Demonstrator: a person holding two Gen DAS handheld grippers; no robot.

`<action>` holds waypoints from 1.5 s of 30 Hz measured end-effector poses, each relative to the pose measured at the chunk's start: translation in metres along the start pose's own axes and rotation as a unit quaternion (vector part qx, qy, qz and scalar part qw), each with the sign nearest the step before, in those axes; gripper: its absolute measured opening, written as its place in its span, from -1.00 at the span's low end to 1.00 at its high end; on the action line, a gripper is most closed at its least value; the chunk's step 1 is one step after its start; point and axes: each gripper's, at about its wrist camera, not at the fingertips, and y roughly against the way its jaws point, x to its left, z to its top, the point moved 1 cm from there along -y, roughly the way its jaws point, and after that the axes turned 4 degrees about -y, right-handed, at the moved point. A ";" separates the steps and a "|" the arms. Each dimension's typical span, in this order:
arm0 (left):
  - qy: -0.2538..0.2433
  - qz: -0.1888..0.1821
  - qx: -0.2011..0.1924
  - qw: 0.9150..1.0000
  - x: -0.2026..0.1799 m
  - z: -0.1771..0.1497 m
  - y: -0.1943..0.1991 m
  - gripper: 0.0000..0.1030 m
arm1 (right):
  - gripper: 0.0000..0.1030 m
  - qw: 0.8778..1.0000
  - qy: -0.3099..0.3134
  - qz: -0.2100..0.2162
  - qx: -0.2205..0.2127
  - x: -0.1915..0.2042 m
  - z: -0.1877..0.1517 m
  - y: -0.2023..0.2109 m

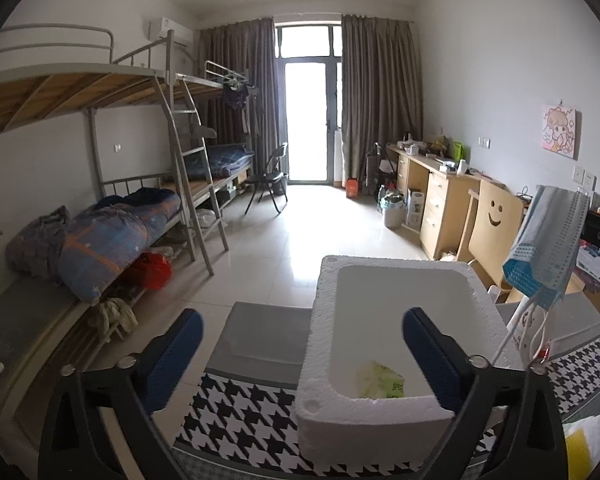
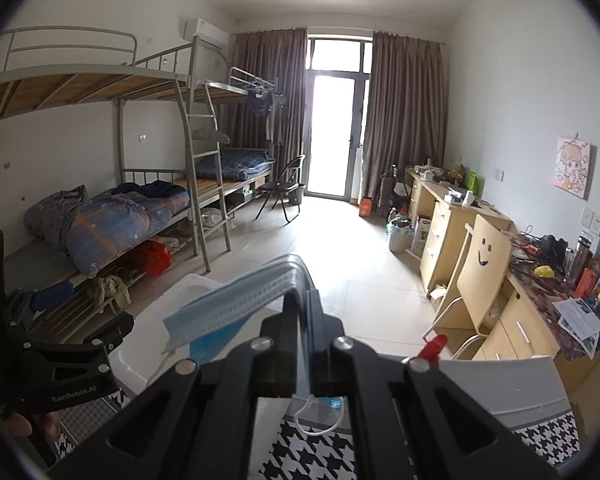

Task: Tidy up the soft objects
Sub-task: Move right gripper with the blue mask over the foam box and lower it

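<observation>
The left gripper (image 1: 302, 344) stands with its blue-padded jaws spread wide and nothing pressed between them. No earlier picture is given, so only that spread is told. Just ahead of it, and partly between the pads, sits a white foam box (image 1: 384, 408) on a black-and-white houndstooth cloth (image 1: 236, 416). Inside the box, close to the right pad, lies a small pale green packet (image 1: 382, 380). Up and to the right of this gripper hangs a stack of blue face masks (image 1: 548, 248), well clear of its jaws, ear loops dangling.

The right gripper (image 2: 302, 300) is clamped tight on those face masks (image 2: 236, 304). They fan out to the left of its fingertips, above the foam box (image 2: 148, 336), with one white loop hanging below the jaws.
</observation>
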 end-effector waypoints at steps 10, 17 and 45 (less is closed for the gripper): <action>0.009 0.011 -0.012 1.000 0.015 -0.004 0.012 0.98 | -0.88 1.000 0.010 0.016 0.007 0.014 0.004 -0.009; 0.012 0.019 -0.009 1.000 0.021 -0.008 0.012 0.98 | -0.88 0.999 0.006 0.028 0.030 0.018 0.003 -0.027; 0.028 0.012 -0.001 1.000 0.034 -0.015 0.012 0.98 | -0.06 0.990 0.025 0.052 0.131 0.037 -0.015 -0.076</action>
